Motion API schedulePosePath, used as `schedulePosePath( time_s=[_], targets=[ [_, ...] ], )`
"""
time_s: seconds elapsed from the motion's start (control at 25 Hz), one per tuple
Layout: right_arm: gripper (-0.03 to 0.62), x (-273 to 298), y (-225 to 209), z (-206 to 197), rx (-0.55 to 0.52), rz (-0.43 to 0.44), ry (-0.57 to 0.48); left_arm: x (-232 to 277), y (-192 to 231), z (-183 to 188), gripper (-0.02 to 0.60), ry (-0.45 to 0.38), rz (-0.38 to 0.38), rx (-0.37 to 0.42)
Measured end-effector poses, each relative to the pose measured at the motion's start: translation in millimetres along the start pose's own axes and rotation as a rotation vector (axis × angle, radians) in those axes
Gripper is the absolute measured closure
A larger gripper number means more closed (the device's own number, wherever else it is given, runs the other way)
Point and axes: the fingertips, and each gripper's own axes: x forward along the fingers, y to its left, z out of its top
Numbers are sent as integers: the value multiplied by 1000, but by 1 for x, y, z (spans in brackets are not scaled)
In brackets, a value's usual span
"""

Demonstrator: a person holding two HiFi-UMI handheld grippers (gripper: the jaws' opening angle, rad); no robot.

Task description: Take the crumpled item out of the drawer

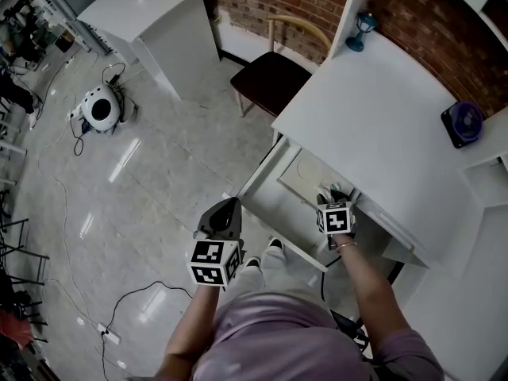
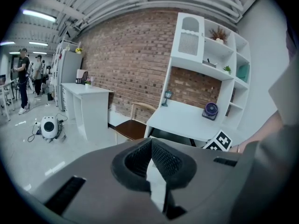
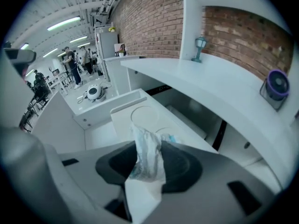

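Note:
The crumpled item point(image 3: 147, 155), a wad of white wrinkled plastic or paper, stands up between the dark pads of my right gripper point(image 3: 148, 149), which is shut on it just above the open white drawer point(image 3: 100, 118). In the head view my right gripper point(image 1: 332, 198) reaches into the drawer point(image 1: 255, 182) under the white desk point(image 1: 373, 117), and a bit of the wad point(image 1: 326, 190) shows at its tip. My left gripper point(image 1: 225, 211) hangs outside the drawer's front, over the floor, shut and empty; its pads point(image 2: 161, 160) meet at the tips.
A flat white panel with circular outlines point(image 3: 140, 118) lies in the drawer. On the desk stand a purple fan point(image 1: 464, 124) and a small blue lamp point(image 1: 361, 30). A wooden chair point(image 1: 274, 78) is left of the desk. A round white device point(image 1: 101, 109) and cables lie on the floor.

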Motion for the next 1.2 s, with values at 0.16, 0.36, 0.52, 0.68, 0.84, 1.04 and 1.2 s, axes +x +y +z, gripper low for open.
schedulePosePath(
  time_s=[0.16, 0.36, 0.52, 0.68, 0.84, 1.04, 1.2],
  targets=[
    [434, -21, 5, 5, 13, 14, -51, 2, -8, 2, 581, -8, -29, 10],
    [437, -45, 14, 16, 54, 36, -129, 5, -16, 4, 581, -18, -64, 26],
    [439, -70, 22, 29, 84, 54, -202, 7, -20, 5, 581, -23, -86, 36],
    [439, -98, 27, 40, 110, 68, -277, 8, -26, 8, 581, -27, -110, 43],
    [441, -125, 30, 50, 138, 78, -342, 9, -33, 9, 581, -19, -138, 58],
    [442, -161, 34, 63, 188, 88, -434, 9, -40, 9, 581, -20, -165, 70],
    [442, -188, 37, 71, 227, 97, -506, 8, -44, 9, 581, -27, -180, 87]
  ],
)
